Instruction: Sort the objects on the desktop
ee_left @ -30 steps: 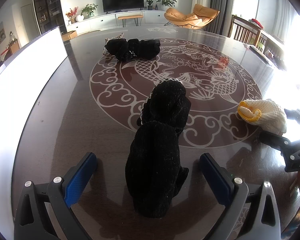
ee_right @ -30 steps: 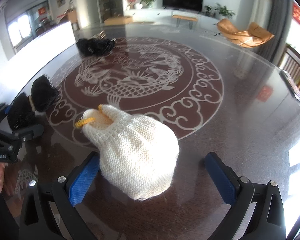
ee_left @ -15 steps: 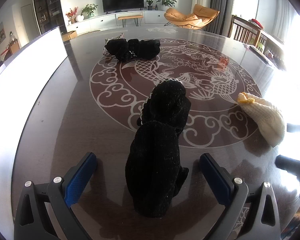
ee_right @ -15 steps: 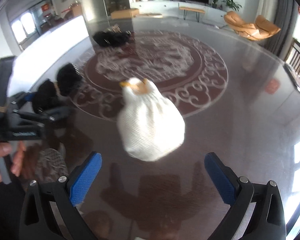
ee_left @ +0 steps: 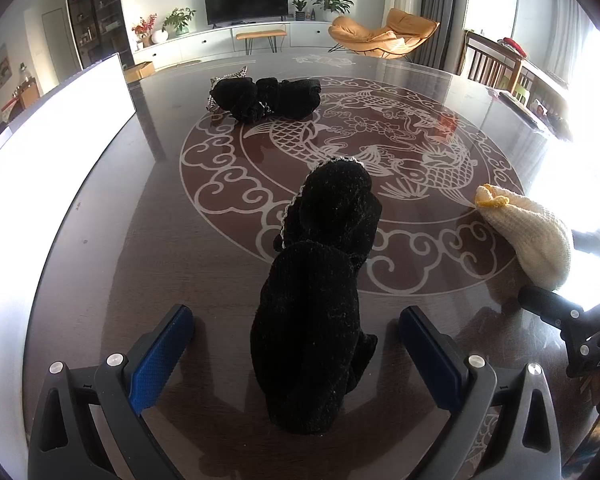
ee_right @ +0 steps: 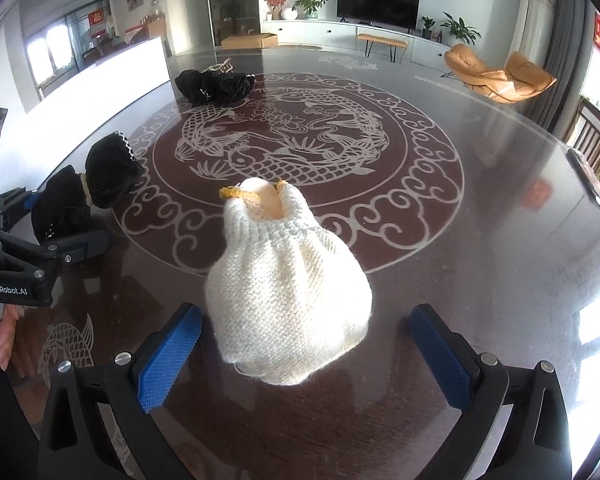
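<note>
While both tongs gape wide, nothing held: left gripper (ee_left: 296, 344) straddles black knit piece (ee_left: 320, 292) near table's (ee_left: 100, 240) near edge; right gripper (ee_right: 306, 344) straddles cream knit pouch (ee_right: 286, 304) beside it. Risk: soft knit bunches or slides on glossy top, jaws pinching only loose fold. Second black bundle (ee_left: 266, 98) lies toward far edge.

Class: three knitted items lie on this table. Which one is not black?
The cream knitted pouch with yellow trim, between the right gripper's open fingers.
</note>
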A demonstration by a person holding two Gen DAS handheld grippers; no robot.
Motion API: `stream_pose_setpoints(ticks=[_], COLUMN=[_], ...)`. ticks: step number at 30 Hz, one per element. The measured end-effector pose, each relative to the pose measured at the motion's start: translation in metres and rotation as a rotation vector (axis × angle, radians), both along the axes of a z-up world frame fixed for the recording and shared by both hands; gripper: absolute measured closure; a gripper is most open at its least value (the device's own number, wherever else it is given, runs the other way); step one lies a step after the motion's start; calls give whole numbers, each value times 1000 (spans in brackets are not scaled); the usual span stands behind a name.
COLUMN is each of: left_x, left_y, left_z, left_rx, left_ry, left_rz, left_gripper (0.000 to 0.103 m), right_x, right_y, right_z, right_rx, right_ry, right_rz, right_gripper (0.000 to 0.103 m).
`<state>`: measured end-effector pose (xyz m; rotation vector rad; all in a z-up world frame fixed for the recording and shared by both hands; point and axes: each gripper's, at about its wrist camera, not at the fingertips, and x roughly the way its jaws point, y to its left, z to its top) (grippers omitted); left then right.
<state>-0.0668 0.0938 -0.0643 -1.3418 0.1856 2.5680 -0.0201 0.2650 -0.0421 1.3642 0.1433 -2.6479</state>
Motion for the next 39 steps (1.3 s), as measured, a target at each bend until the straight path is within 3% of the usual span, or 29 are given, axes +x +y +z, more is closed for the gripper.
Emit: stream_pose_setpoints(ticks=[7, 13, 17, 23, 25, 29, 32, 35, 39], left_x=[1, -3, -15, -15, -14, -6, -13, -24, -27], left_y=[0, 0, 2, 4, 4, 0, 2, 1, 5], left_z=[1, 5, 6, 5, 5, 3, 3, 2, 0], left_rx=[-3, -53, -64, -42, -33, -6, -7, 5, 6], left_ry=[-3, -139, -178, -114, -85, -2, -2, 12, 13], left_rz=[0, -132, -115, -107, -109, -108, -117, -189, -183], left_gripper=[0, 0, 0, 0, 0, 0, 0, 0, 0], right_x=[-1, -25, -34, -32, -26, -12, -8, -9, -10], right_y=[-1, 1, 6, 1, -3, 1, 2, 1, 1], right_z=[1, 7, 17, 5, 3, 3, 3, 4, 4], right_rx=[4, 11, -23, 0, 36, 9, -1, 0, 0], right_ry=[-9, -187, -183, -180, -124, -32, -5, 0, 0], right_rz=[3, 98, 100, 115, 129, 122, 114, 108, 108], right_gripper=[0, 0, 0, 0, 0, 0, 0, 0, 0])
